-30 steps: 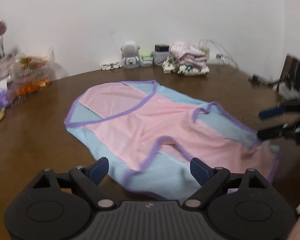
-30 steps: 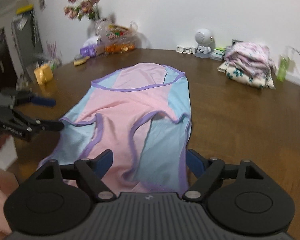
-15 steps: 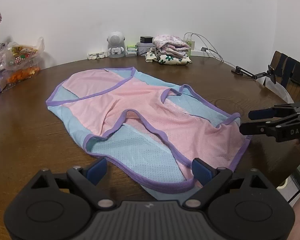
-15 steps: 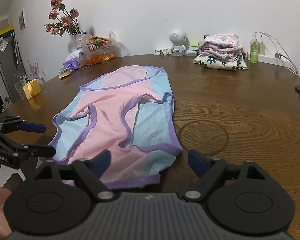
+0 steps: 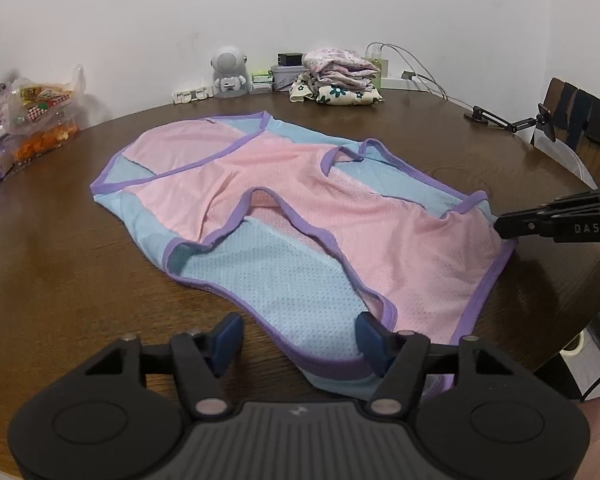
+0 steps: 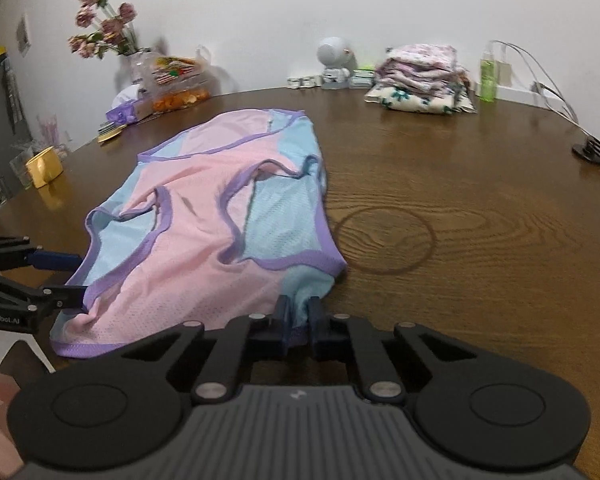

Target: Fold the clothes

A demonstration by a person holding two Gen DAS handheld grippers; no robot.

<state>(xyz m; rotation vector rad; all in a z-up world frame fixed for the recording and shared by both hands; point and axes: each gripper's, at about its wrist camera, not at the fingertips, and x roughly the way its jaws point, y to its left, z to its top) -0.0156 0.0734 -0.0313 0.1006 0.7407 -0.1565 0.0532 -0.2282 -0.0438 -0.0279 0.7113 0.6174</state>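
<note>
A pink and light-blue mesh tank top with purple trim [image 5: 284,216] lies spread on the round wooden table [image 5: 60,280]; it also shows in the right wrist view [image 6: 204,216]. My left gripper [image 5: 296,338] is open, its fingers astride the near shoulder strap at the table's front edge. My right gripper [image 6: 298,316] is shut on the other shoulder corner of the top; it shows from the side in the left wrist view [image 5: 500,226]. The left gripper shows at the left of the right wrist view [image 6: 78,276], open.
A stack of folded clothes [image 5: 336,80] sits at the back by the wall, next to a small white robot figure [image 5: 229,72] and cables. Snack bags [image 5: 40,112], flowers [image 6: 104,28] and a yellow mug [image 6: 44,166] are at the left. A chair [image 5: 580,120] stands at the right.
My right gripper has closed on the top's shoulder corner. My left gripper has moved forward over the other strap and stays open.
</note>
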